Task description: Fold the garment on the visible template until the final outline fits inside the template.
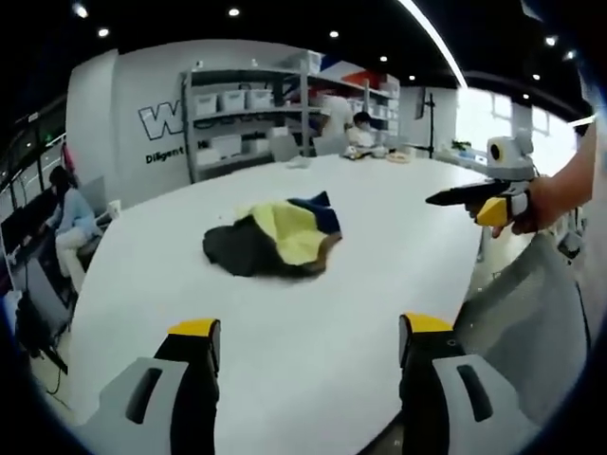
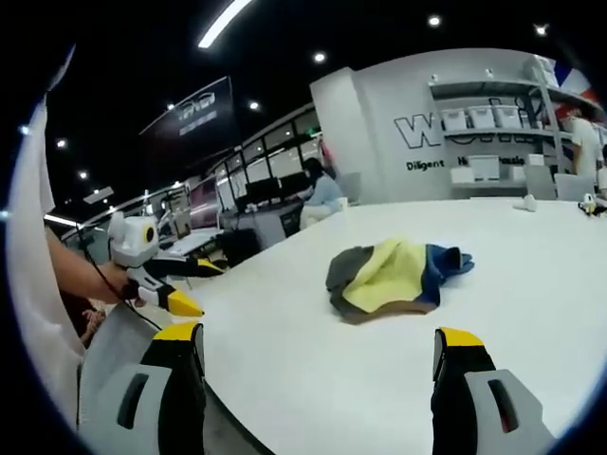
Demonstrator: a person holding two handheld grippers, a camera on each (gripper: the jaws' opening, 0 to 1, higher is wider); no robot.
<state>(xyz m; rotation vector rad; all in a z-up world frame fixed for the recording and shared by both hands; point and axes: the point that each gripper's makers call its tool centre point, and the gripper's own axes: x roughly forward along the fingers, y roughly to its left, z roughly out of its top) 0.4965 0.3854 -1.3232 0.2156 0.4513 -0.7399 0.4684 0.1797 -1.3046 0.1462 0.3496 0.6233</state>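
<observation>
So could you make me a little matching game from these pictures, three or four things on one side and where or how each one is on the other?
Things:
1. garment
2. left tongs
3. shelves
4. table

Descriptions:
A. against the back wall, holding white bins
B. open, holding nothing
C. crumpled in a heap, yellow, dark grey and blue
D. white, with the heap lying on it

Pairs: 1-C, 2-B, 3-A, 4-D
</observation>
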